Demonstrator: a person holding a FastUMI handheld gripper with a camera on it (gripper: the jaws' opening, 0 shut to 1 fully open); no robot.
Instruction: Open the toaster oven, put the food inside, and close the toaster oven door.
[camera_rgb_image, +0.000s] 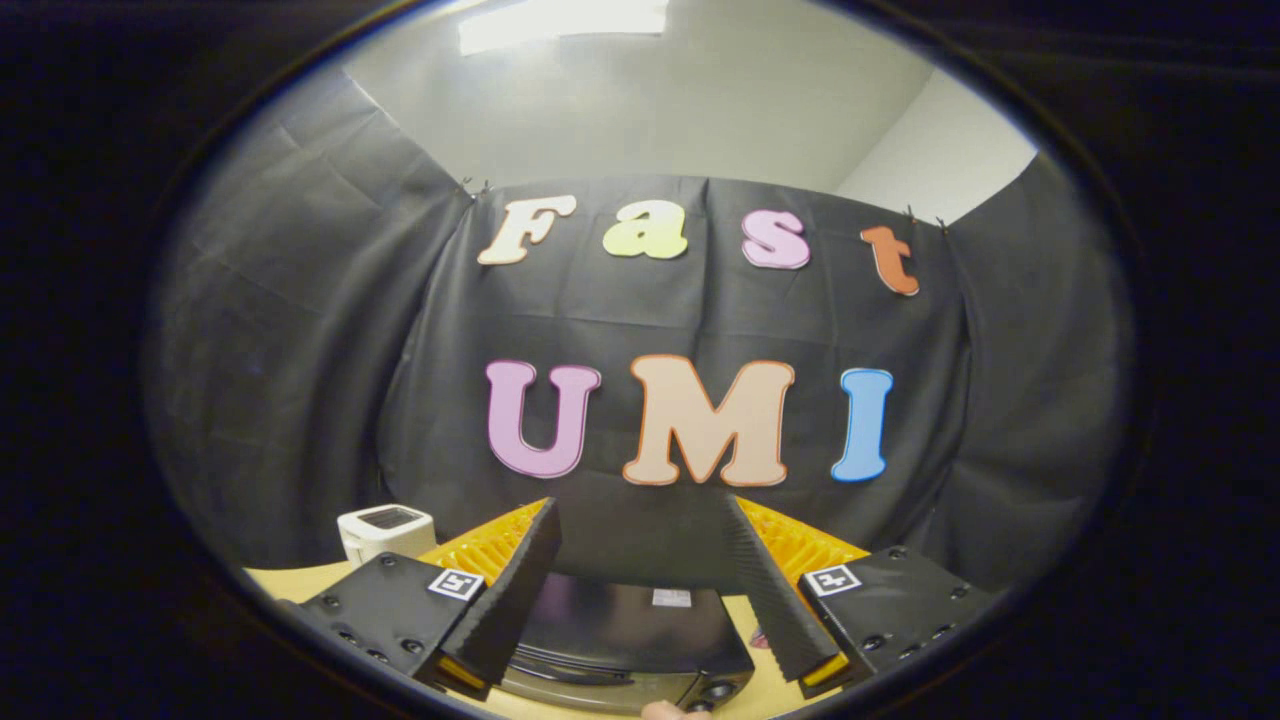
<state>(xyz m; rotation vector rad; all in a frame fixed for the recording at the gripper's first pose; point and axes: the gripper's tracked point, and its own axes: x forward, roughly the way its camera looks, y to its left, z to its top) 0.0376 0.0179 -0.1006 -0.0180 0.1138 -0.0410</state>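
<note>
The gripper (640, 535) is hovering with fingers spread and holding nothing above the oven (620, 630), which is sitting on the table (290, 580) between and below them, its door hidden, so opening, loading and closing are probably all waiting.

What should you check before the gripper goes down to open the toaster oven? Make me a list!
1. Gripper fingers apart, holding nothing: ok.
2. Toaster oven found, below and between the fingers: ok.
3. Oven top looks free of clutter: ok.
4. Door and handle in sight: cannot tell, only the dark top and a front knob show.
5. Food located: cannot tell, a small pinkish thing at the oven's front is too cut off to name.
6. White box stands well off to the side: ok.
</note>
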